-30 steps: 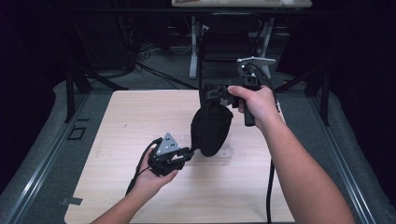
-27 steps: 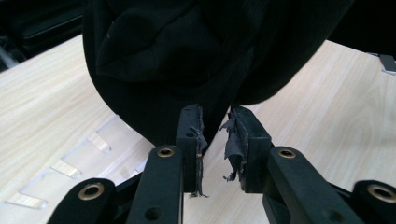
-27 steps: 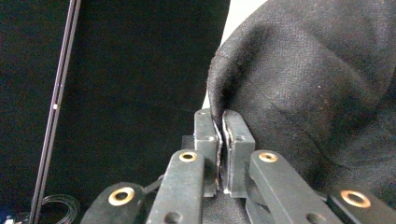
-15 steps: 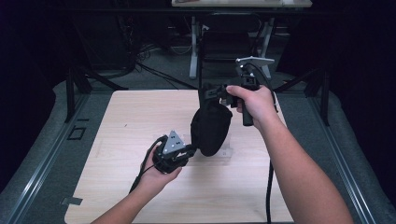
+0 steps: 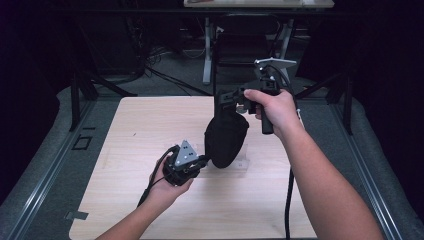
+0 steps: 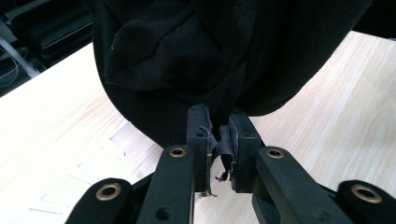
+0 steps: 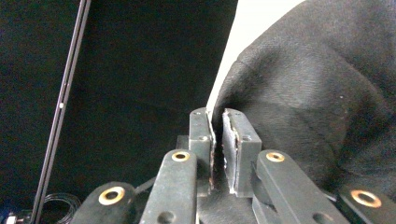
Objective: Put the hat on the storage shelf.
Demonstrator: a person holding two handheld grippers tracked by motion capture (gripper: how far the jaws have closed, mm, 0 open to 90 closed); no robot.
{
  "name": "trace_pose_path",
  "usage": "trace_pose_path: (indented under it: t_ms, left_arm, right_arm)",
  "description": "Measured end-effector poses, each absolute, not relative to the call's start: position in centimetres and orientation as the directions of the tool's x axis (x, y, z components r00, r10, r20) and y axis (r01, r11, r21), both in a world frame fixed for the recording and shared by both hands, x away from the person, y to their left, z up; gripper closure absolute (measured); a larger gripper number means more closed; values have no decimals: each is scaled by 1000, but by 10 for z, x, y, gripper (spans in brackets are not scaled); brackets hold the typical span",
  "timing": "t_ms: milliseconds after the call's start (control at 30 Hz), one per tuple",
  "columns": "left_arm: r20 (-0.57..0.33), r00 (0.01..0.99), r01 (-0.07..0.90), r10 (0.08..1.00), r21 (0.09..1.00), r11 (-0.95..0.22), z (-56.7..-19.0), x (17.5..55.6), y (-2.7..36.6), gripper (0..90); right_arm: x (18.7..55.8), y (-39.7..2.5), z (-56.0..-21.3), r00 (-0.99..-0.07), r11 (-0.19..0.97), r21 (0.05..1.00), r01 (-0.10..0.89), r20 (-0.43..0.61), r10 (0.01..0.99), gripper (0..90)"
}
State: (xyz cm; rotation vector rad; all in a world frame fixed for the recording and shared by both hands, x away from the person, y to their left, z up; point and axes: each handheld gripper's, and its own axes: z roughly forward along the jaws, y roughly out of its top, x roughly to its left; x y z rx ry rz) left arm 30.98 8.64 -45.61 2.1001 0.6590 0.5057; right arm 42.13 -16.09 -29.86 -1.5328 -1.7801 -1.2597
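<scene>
A black cloth [image 5: 226, 141] hangs bunched above the middle of the wooden table [image 5: 130, 130]. My right gripper [image 5: 226, 97] holds it up from its top edge, raised above the table's far side; in the right gripper view the jaws are shut on the cloth's [image 7: 308, 107] edge at my right gripper [image 7: 217, 122]. My left gripper [image 5: 204, 161] sits low, beside the cloth's bottom left. In the left gripper view its jaws pinch a frayed fold of the cloth [image 6: 219, 56] at my left gripper [image 6: 218, 133].
Beyond the table's far edge stand dark metal legs [image 5: 207, 55] and cables on a grey floor. A black frame rail [image 5: 75, 100] runs along the left. A cable [image 5: 289, 200] trails from the right gripper down along the forearm.
My left gripper has moved right, up to the cloth's lower edge, and now grips it. The right gripper holds the cloth in nearly the same place.
</scene>
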Motion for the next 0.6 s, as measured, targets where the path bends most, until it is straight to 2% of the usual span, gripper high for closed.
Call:
trace_pose_path:
  t_ms: [233, 600]
  left_arm:
    - [143, 772, 260, 619, 818, -513, -456, 309, 91, 840]
    - [143, 762, 276, 632, 811, -516, -463, 310, 108, 851]
  right_arm:
    - [418, -170, -292, -274, -59, 351, 935, 817, 508, 771]
    - [416, -181, -293, -266, -77, 358, 931, 806, 530, 768]
